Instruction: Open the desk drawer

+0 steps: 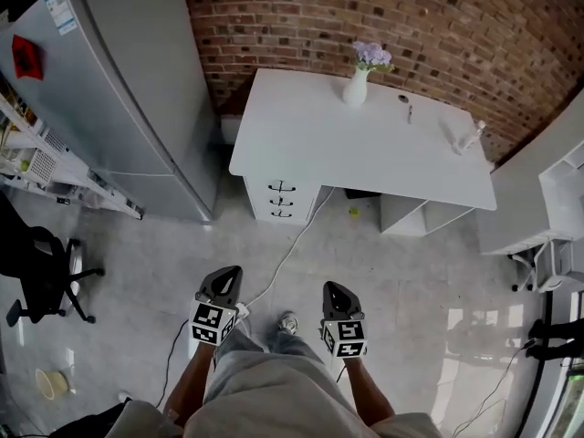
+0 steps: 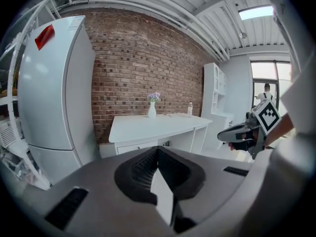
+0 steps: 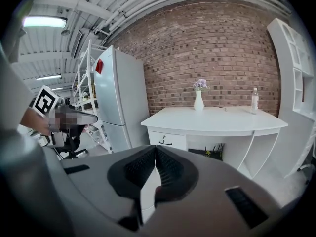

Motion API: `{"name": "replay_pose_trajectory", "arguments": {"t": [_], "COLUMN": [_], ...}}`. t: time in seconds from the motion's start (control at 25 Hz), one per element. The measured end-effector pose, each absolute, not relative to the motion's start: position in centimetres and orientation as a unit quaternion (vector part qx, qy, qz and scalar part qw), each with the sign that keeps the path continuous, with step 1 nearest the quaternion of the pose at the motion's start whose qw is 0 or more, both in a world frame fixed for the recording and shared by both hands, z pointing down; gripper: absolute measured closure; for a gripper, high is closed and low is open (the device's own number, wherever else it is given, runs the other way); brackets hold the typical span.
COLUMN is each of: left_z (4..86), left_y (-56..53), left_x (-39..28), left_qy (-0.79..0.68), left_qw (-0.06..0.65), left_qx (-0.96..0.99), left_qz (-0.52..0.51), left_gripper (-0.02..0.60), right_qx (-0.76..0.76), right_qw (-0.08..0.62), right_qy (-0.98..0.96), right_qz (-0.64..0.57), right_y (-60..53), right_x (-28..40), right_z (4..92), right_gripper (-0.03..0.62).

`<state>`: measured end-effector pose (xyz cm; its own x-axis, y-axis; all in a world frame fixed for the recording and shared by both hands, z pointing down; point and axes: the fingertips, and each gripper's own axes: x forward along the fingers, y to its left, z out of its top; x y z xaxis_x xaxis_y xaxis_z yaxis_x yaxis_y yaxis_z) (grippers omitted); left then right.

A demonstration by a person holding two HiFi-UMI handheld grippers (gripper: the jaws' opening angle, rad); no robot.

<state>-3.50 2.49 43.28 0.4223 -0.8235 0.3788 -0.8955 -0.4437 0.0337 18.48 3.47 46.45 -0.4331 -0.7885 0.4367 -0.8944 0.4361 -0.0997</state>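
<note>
My left gripper (image 1: 228,274) and right gripper (image 1: 331,288) are both pressed together and empty. They are well apart from the white desk (image 1: 365,144), whose flat white top drawer (image 1: 301,190) has a small dark handle (image 1: 282,187). If I arrive with the jaws closed, I'd likely knock the handle instead of hooking it. The thin white cable (image 1: 292,245) on the floor could also snag my feet.
</note>
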Motion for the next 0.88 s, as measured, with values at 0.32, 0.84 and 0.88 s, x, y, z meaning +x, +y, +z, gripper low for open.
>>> {"name": "replay_pose_trajectory", "arguments": {"t": [0.32, 0.84, 0.88], "left_z": [43.9, 47.1, 47.3], "left_y": [1.1, -0.9, -1.1], "left_x": [-5.2, -4.4, -4.5], "left_qy": [-0.549, -0.527, -0.524], "left_qw": [0.127, 0.160, 0.162], "left_qx": [0.808, 0.813, 0.814], "left_qz": [0.175, 0.187, 0.188], "left_gripper": [0.569, 0.569, 0.569], "right_qx": [0.489, 0.469, 0.469], "right_qw": [0.162, 0.184, 0.185], "right_qy": [-0.840, -0.841, -0.841], "right_qz": [0.172, 0.197, 0.196], "right_y": [0.2, -3.3, -3.8], "right_x": [19.1, 16.8, 16.4], "right_z": [47.1, 50.6, 50.8], "right_gripper": [0.577, 0.577, 0.577]}}
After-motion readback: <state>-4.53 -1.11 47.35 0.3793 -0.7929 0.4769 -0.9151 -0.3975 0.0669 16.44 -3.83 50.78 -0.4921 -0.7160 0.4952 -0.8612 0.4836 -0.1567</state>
